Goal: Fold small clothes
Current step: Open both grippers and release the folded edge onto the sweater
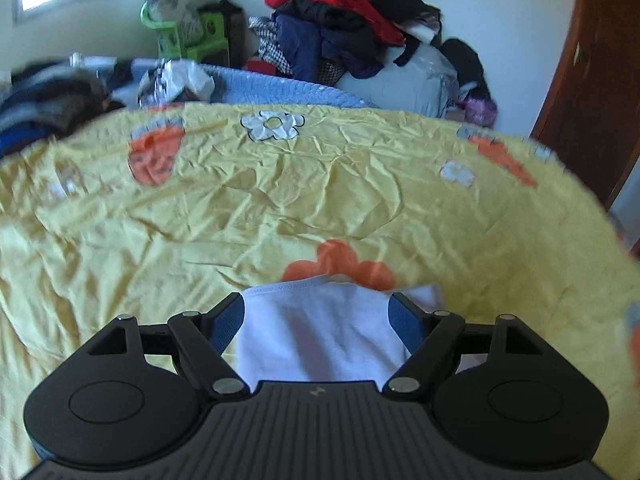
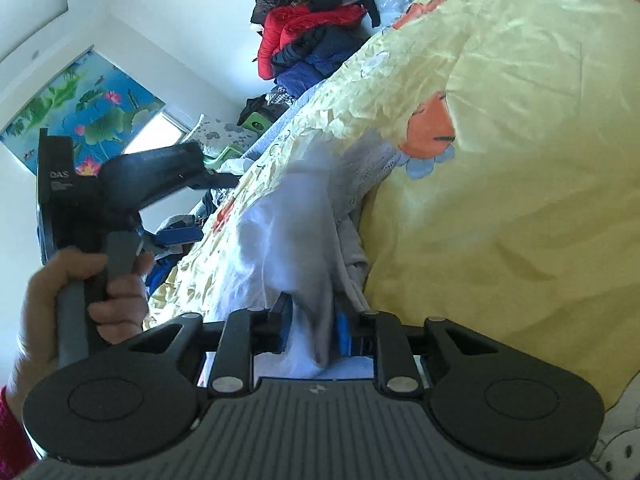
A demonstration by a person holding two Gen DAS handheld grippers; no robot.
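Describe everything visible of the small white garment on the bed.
The white garment is a small piece of soft, knit-looking cloth with a stitched hem along its far edge. It lies crumpled and partly folded on the yellow flowered bedsheet. The left gripper has open jaws astride it. In the right wrist view a fold of it runs up between the right gripper's narrowly parted jaws; a grip is unclear.

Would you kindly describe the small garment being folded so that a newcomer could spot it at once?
Start from the bed's yellow sheet, crumpled and printed with orange and white flowers. At its near edge, just below an orange flower, lies the small white garment, between the open fingers of the left gripper. It is the only plain white cloth there, with a stitched hem, unlike the dark and red clothes pile behind.
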